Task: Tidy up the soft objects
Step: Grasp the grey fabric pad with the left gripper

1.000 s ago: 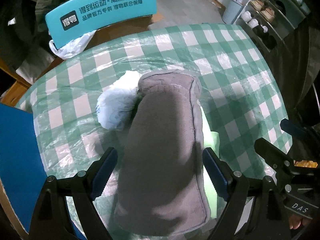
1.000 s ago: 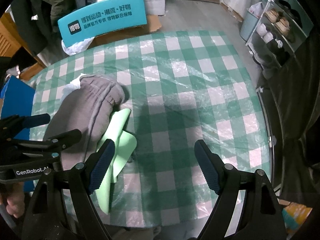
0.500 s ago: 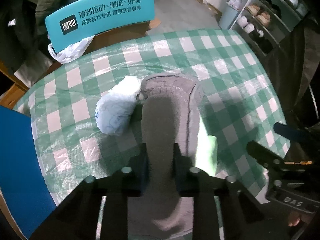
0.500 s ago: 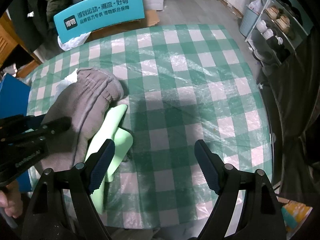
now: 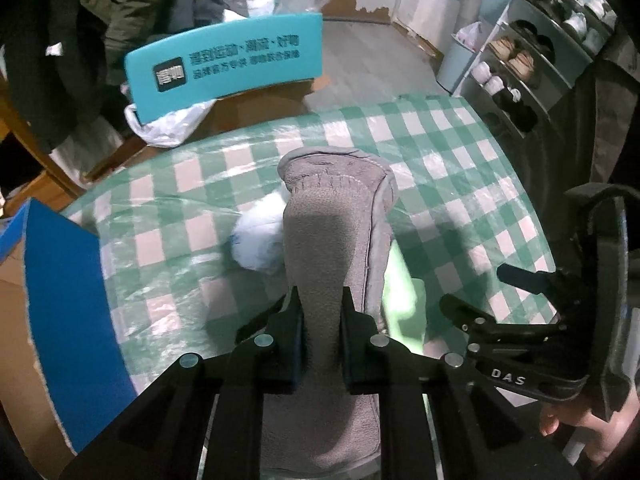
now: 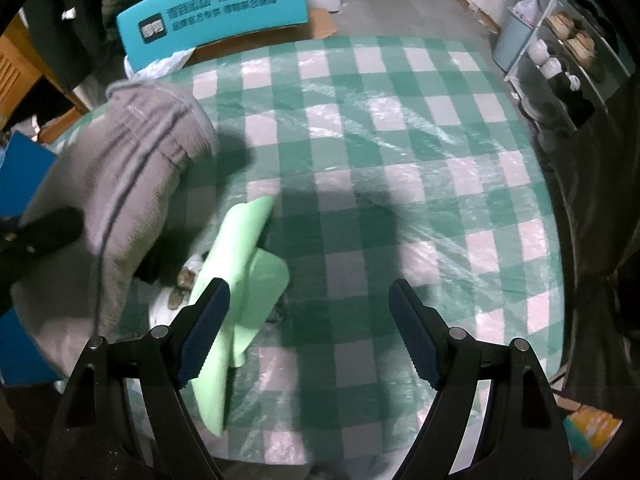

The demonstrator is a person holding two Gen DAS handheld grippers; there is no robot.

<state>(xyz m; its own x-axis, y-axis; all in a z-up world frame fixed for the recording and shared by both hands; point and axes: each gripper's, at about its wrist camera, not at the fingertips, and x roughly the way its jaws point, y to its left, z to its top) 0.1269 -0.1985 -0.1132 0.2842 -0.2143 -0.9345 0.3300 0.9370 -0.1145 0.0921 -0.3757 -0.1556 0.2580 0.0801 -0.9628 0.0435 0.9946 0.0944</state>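
Where the left wrist view looks down its own fingers, the left gripper [image 5: 322,334] is clamped on a ridge of the grey fleece garment [image 5: 334,232], fabric pinched between both pads at lower centre of the frame; the jaws have just been closing onto it. Garment runs up the middle of the frame, its stitched hem toward the top, lying over the green-and-white checked tablecloth [image 5: 460,184]. A pale blue fluffy bundle [image 5: 260,240] shows just left of the garment, touching it. A light green cloth [image 5: 404,300] peeks out along the garment's right edge. Blue panel [image 5: 68,320] at left edge; teal sign [image 5: 224,64] at upper centre.

Right wrist view: right gripper [image 6: 308,332] stands wide open, nothing between the pads, above the tablecloth. Left pad overlaps the green cloth in the frame; contact cannot be told. Grey garment at left of frame, partly raised and blurred. Shoe shelf [image 6: 568,60] at upper right
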